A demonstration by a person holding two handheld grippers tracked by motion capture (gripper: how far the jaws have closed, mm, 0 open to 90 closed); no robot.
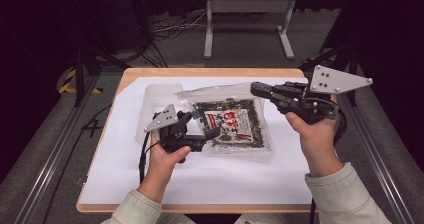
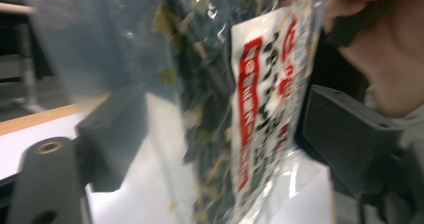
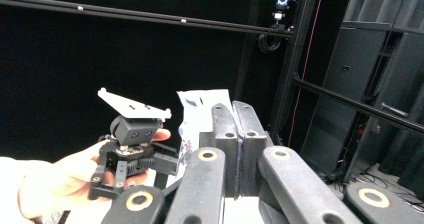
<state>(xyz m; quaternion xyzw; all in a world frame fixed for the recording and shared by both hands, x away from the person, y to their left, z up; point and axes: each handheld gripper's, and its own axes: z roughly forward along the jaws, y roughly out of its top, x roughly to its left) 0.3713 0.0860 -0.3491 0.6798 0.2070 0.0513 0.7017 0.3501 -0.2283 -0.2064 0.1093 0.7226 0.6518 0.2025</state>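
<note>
A clear bag of dark dried seaweed with a white and red label lies tilted over the middle of the white sheet. My right gripper reaches in from the right, and its jaws are shut on the bag's far right corner. In the right gripper view those jaws are pressed together, with a clear edge of the bag rising just behind them. My left gripper is open at the bag's left edge. In the left gripper view the bag hangs between the spread jaws, blurred.
A clear plastic container lies at the back left of the white sheet that covers the wooden table. A grey metal stand and cables are on the floor beyond. The hand with the left gripper shows in the right gripper view.
</note>
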